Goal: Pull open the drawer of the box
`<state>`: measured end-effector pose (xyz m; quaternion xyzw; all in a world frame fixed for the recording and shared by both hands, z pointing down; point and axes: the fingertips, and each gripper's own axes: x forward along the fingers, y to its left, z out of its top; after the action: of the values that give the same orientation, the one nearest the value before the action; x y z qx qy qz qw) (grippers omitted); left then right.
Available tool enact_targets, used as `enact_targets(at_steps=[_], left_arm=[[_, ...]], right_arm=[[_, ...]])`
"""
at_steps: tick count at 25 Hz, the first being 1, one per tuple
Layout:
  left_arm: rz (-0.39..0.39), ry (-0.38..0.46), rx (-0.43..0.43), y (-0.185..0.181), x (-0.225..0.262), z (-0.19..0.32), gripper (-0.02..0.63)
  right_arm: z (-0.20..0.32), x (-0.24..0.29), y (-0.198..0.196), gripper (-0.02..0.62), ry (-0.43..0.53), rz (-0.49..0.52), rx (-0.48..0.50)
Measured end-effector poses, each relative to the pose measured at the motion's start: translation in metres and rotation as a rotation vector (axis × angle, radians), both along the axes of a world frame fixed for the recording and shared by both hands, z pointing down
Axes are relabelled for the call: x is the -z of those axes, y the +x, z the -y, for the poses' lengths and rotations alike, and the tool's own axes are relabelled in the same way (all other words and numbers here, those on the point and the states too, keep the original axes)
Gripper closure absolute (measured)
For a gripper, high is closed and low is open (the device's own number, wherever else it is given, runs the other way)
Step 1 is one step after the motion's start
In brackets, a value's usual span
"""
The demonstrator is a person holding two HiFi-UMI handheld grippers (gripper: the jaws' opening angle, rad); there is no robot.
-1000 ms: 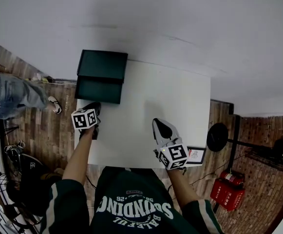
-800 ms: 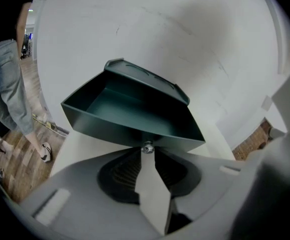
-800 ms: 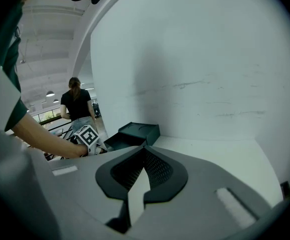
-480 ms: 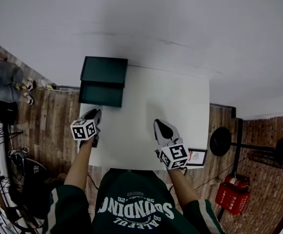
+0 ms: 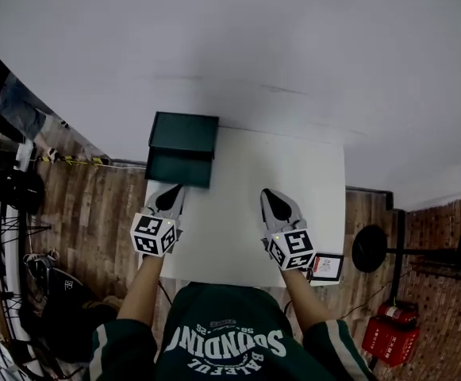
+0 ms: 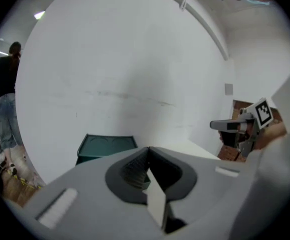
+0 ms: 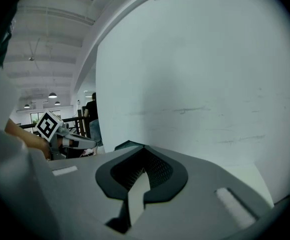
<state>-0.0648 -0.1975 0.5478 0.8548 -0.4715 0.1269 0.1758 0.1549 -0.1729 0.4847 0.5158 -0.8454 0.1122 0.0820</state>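
Note:
A dark green box stands at the far left corner of the white table, its front face turned toward me. My left gripper hovers just in front of that face, jaws shut with nothing between them. In the left gripper view the box lies ahead and a little left of the shut left gripper. My right gripper is over the table's middle right, apart from the box. Its jaws meet, empty, and only a sliver of the box shows past them.
A white wall runs behind the table. A person stands off to the left on the wooden floor. A small framed card sits by the table's near right corner. A black weight plate and a red canister are on the floor at right.
The head view has shifted, so the box and table sit lower and further right in it. Both grippers kept their places before the box. The person at left has slid almost out of the head view.

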Motion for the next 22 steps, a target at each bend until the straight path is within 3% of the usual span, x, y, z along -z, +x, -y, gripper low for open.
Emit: enact_targets(at_steps=[5, 10, 22], left_arm=[[0.003, 0.120, -0.019, 0.012, 0.056, 0.000, 0.554], [0.012, 0.189, -0.024, 0.017, 0.086, 0.000, 0.554], [-0.013, 0.182, -0.016, 0.020, 0.085, 0.000, 0.554]], right_arm=[[0.003, 0.021, -0.004, 0.594, 0.051, -0.017, 0.006], [0.008, 0.038, -0.008, 0.594, 0.096, -0.017, 0.016], [0.005, 0.044, -0.010, 0.594, 0.125, -0.011, 0.023]])
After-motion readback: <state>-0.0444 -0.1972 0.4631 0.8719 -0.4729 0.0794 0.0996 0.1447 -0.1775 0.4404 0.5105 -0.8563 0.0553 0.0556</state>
